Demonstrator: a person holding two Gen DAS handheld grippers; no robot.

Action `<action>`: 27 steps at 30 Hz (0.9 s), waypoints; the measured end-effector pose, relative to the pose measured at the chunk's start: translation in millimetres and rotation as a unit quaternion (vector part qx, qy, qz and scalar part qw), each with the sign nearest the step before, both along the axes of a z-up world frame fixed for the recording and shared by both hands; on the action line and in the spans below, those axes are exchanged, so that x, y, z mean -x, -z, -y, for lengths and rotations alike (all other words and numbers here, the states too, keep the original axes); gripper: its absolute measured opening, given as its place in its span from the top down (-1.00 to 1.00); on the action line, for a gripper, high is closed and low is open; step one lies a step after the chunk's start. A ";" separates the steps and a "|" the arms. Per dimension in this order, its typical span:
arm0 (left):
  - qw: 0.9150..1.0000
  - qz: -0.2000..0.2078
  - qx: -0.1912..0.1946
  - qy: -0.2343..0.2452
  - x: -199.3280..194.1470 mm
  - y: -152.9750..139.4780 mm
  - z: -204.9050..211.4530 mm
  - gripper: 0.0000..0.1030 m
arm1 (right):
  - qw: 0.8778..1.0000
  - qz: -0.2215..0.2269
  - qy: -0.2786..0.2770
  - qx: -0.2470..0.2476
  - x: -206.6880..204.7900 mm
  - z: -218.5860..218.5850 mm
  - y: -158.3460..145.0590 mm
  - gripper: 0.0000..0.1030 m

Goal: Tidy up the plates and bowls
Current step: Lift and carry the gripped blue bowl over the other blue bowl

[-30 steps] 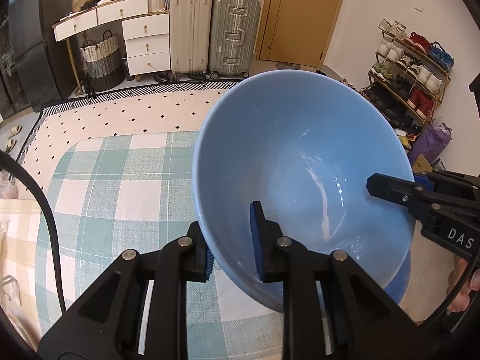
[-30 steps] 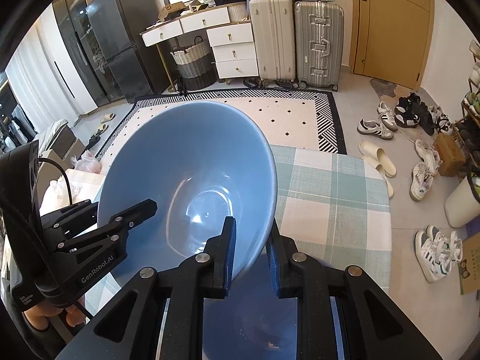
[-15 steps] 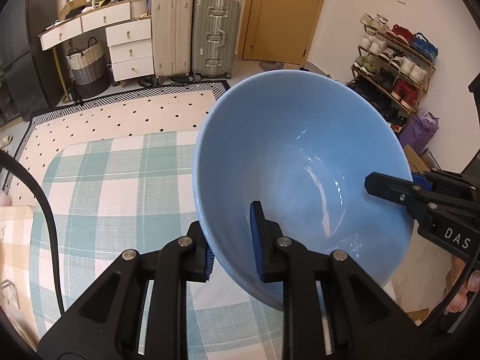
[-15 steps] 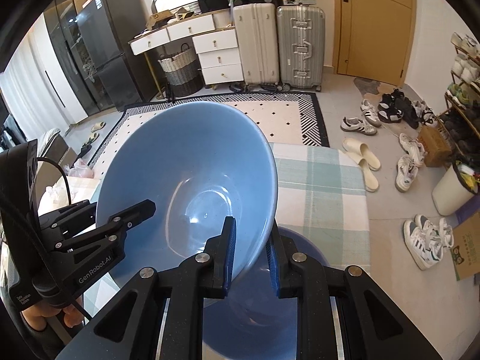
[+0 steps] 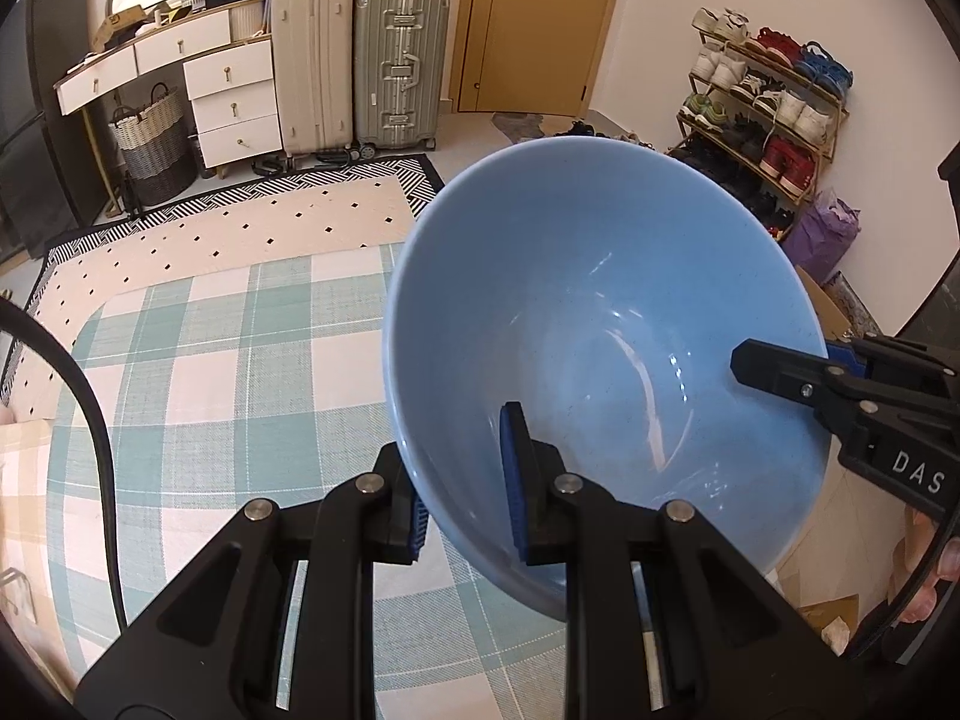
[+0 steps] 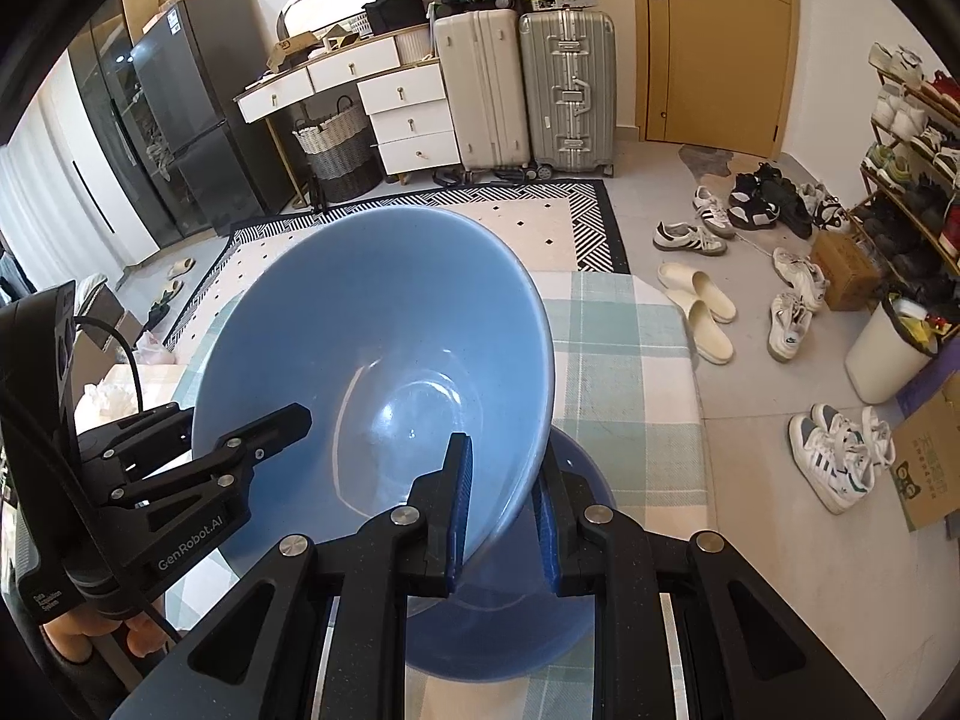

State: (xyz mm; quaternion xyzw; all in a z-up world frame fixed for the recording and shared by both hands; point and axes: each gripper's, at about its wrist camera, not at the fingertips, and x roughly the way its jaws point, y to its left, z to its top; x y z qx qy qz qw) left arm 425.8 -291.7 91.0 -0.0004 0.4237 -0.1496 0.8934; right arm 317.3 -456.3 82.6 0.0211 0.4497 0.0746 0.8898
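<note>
We pinch a light blue bowl [image 5: 606, 348] from two sides: our left gripper [image 5: 465, 498] clamps its near-left rim, one pad inside and one outside, and our right gripper [image 6: 501, 504] clamps the opposite rim the same way. The bowl hangs tilted above a green-and-white checked tablecloth [image 5: 228, 360], and in the right wrist view a darker blue bowl [image 6: 516, 612] sits on the cloth directly beneath it. Farther off lie a patterned rug [image 5: 240, 228], then suitcases [image 5: 360, 66], white drawers [image 5: 234, 102], a door [image 6: 720, 42], and a shoe rack [image 5: 774, 102].
</note>
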 end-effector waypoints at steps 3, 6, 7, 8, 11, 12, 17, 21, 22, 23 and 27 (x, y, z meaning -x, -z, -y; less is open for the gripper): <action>1.000 -0.001 -0.002 0.004 4.6 0.2 6.0 0.67 | 1.000 0.000 0.005 0.000 5.0 3.2 -0.6 0.62; 1.000 -0.002 -0.003 0.008 11.3 -0.4 13.4 0.67 | 1.000 -0.001 0.010 0.000 11.3 6.1 -1.2 0.62; 1.000 -0.003 -0.005 0.010 13.2 0.0 15.7 0.67 | 1.000 -0.001 0.011 -0.001 13.0 7.4 -1.0 0.62; 1.000 -0.003 -0.007 0.012 13.9 1.0 17.4 0.67 | 1.000 -0.002 0.012 0.000 14.6 9.0 -0.5 0.62; 1.000 -0.005 -0.008 0.017 17.2 3.3 20.7 0.67 | 1.000 -0.004 0.017 -0.001 20.4 14.1 0.6 0.62; 1.000 -0.006 -0.008 0.019 17.7 4.4 22.1 0.67 | 1.000 -0.005 0.019 -0.001 22.6 15.6 1.1 0.62; 1.000 -0.010 -0.016 0.023 25.2 10.9 29.5 0.67 | 1.000 -0.008 0.023 -0.001 29.6 18.6 5.1 0.62; 0.999 -0.012 -0.019 0.025 28.0 16.7 32.4 0.67 | 1.000 -0.010 0.025 -0.003 32.5 19.8 8.5 0.62; 0.999 -0.013 -0.021 0.026 28.6 18.5 33.3 0.67 | 1.000 -0.011 0.026 -0.004 33.9 20.7 9.8 0.62; 0.999 -0.014 -0.022 0.028 29.7 20.4 34.5 0.67 | 1.000 -0.013 0.027 -0.004 35.1 21.7 11.1 0.62; 0.999 -0.018 -0.030 0.033 31.4 28.4 38.6 0.67 | 0.999 -0.016 0.030 -0.006 38.1 26.0 17.3 0.62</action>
